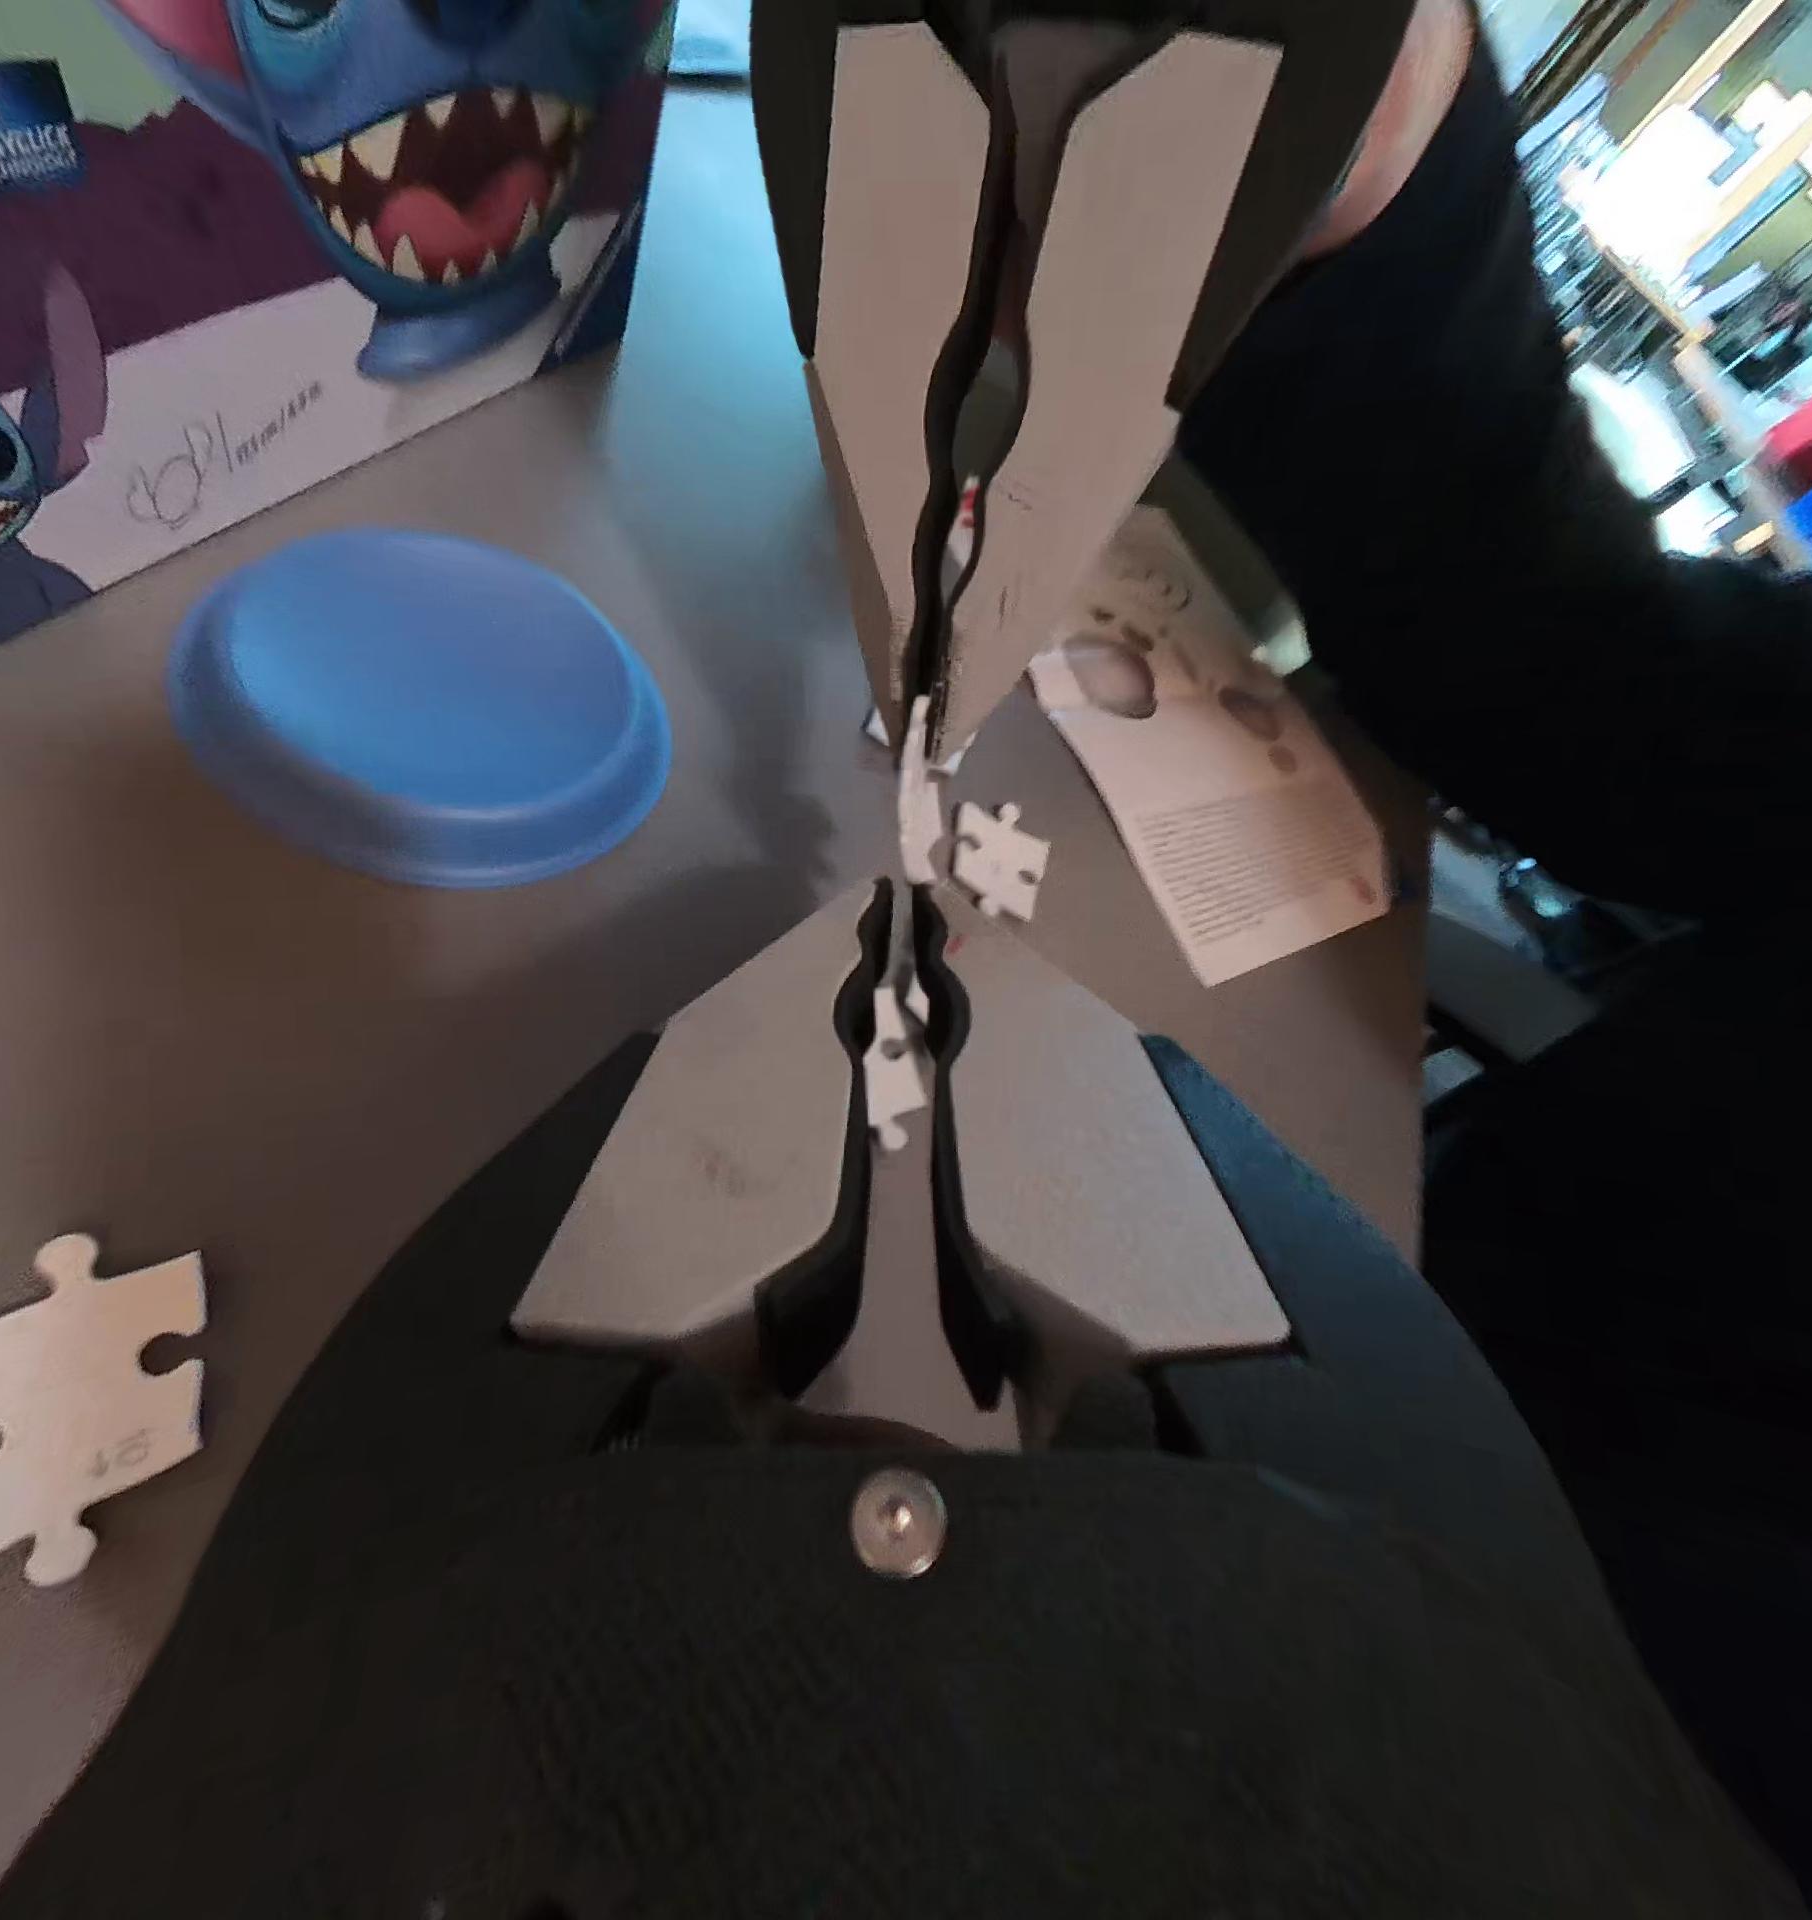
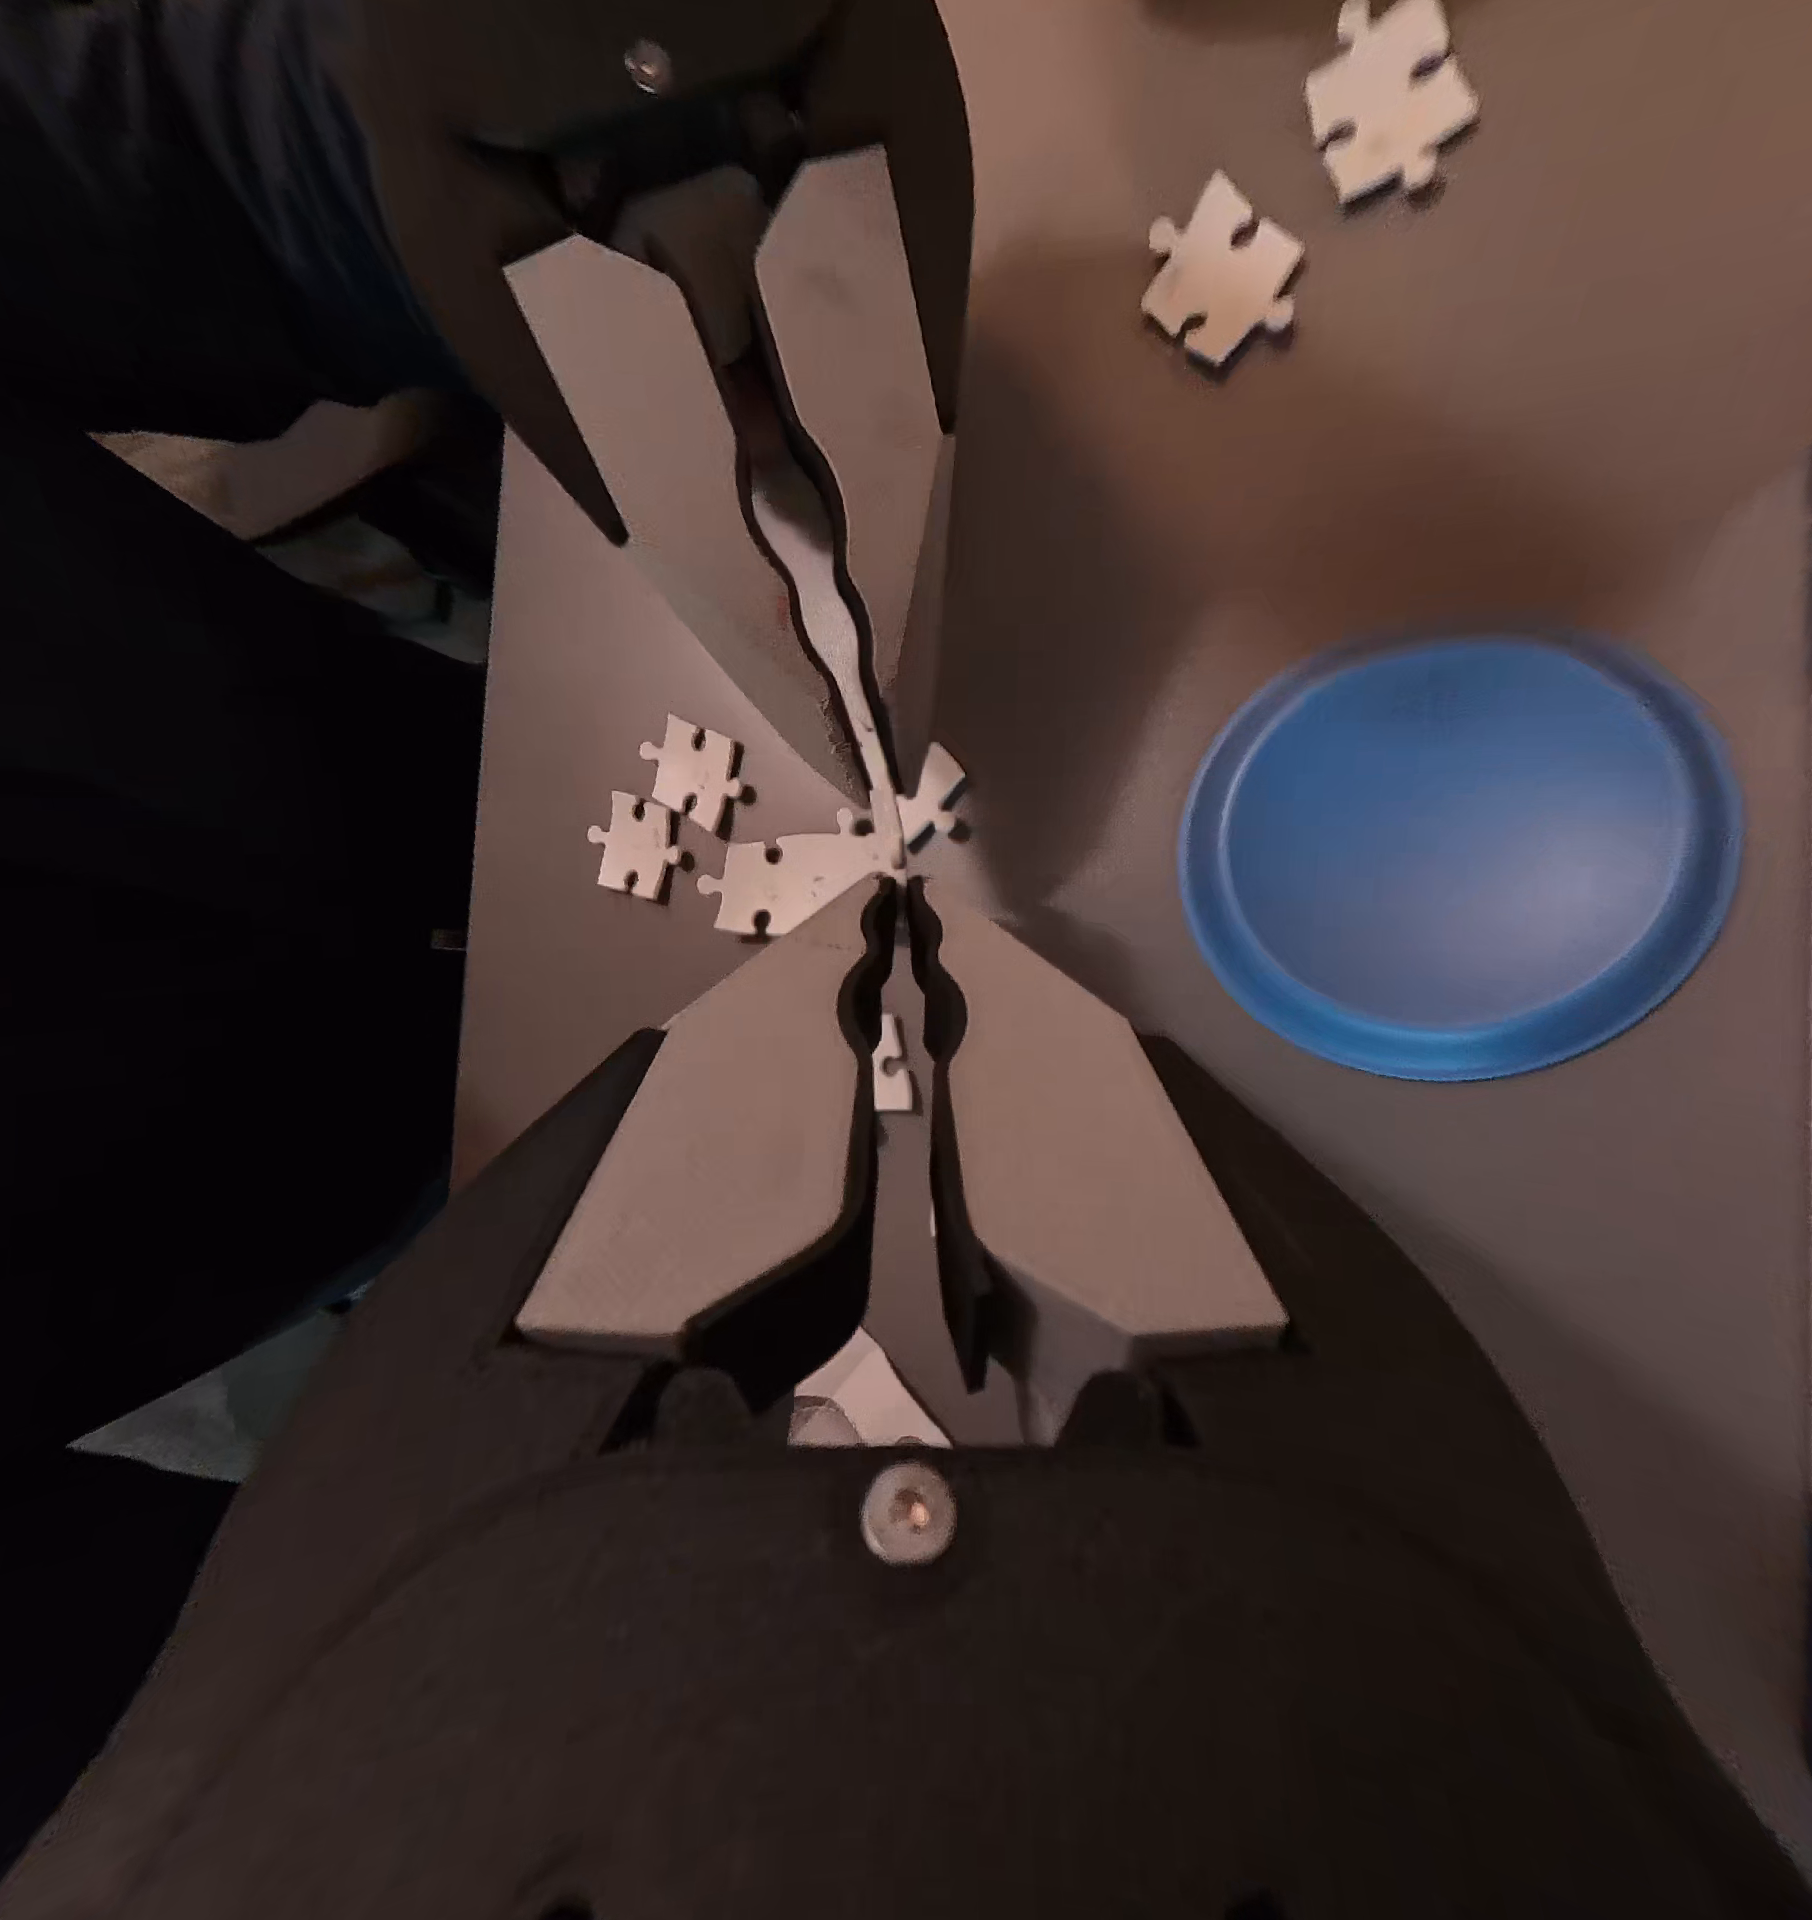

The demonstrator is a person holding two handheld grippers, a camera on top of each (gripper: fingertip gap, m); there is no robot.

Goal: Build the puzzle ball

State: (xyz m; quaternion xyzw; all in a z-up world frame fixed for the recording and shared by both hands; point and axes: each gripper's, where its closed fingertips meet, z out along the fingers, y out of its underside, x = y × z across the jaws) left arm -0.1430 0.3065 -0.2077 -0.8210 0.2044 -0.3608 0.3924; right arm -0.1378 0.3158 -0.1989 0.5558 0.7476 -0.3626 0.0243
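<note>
Two tongs meet tip to tip beside the blue stand (image 2: pixel 1458 862) on the worktop (image 2: pixel 1141 499): left tongs (image 1: pixel 900 914) and right tongs (image 2: pixel 897 899) each clamped on a puzzle piece (image 2: pixel 777 878), joining them. Next, I reckon, tabs must align before pressing. Loose pieces (image 2: pixel 1222 281) lie beyond the stand.

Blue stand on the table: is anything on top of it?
Nothing shows on the blue stand; its domed top looks bare in both views. Loose puzzle pieces lie apart from it on the table. What is beneath it is covered.
</note>
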